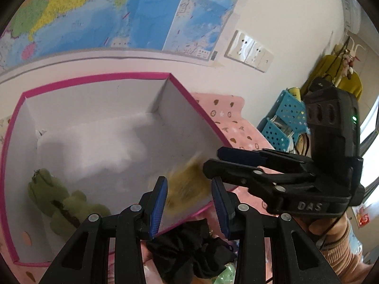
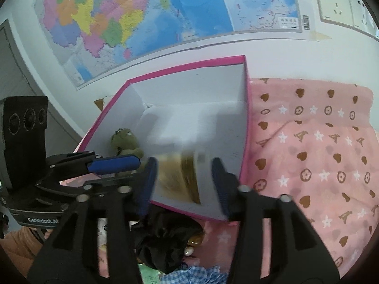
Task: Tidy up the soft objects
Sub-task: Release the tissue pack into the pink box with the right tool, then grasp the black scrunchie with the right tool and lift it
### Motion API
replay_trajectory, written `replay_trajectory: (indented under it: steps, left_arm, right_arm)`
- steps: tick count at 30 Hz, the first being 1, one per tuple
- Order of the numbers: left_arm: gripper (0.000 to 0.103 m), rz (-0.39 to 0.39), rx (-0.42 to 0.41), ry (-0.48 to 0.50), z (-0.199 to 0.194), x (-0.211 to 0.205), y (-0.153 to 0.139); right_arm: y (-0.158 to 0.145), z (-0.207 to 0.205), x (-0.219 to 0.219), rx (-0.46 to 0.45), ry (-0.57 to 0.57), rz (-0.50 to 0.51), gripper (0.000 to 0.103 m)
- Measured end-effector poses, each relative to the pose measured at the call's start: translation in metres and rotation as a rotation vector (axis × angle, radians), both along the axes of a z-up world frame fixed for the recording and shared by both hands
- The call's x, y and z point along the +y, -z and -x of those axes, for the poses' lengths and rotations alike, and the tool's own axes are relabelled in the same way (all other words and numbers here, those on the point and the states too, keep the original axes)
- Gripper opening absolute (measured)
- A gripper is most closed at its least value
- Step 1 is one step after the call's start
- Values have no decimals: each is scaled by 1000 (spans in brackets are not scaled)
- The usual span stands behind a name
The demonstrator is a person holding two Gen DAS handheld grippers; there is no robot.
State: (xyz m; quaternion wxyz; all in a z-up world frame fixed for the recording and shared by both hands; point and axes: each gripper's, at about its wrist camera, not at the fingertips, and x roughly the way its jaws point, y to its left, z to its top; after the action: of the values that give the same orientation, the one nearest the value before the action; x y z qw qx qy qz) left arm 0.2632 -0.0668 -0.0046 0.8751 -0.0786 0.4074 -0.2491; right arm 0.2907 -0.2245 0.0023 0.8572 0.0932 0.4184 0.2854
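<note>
Box: one pink-rimmed box (image 2: 246, 127) on the pink bedspread (image 2: 312, 156) | inside: one green plush (image 2: 125, 142), one blurred tan furry toy (image 2: 177, 177) | left gripper (image 1: 189, 203): jaws apart, empty | right gripper (image 2: 183, 184): jaws apart, gripping nothing | one black cloth (image 1: 189, 246) outside box.

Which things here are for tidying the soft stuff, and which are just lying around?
For the job:
pink box
green plush toy inside it
blurred tan furry thing at the box's near edge
black cloth

Just there:
wall map
wall sockets
blue baskets
</note>
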Motion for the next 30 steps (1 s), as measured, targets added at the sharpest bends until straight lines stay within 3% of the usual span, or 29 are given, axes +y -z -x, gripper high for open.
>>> replay_trajectory:
  steps: [4, 14, 26, 28, 30]
  left_arm:
    - [40, 7, -12, -27, 4, 8, -2]
    - [50, -15, -183, -38, 67, 31, -21]
    - [51, -36, -121, -24, 99, 30, 12]
    - [51, -35, -99, -24, 100, 29, 20]
    - [51, -31, -83, -22, 100, 29, 25]
  right_arm:
    - [-7, 14, -7, -37, 3, -8, 54]
    - [-14, 74, -15, -87, -132, -85, 54]
    - [41, 87, 15, 40, -180, 13, 55]
    - [47, 85, 19, 50, -172, 38, 66]
    - [53, 83, 23, 51, -167, 65, 69]
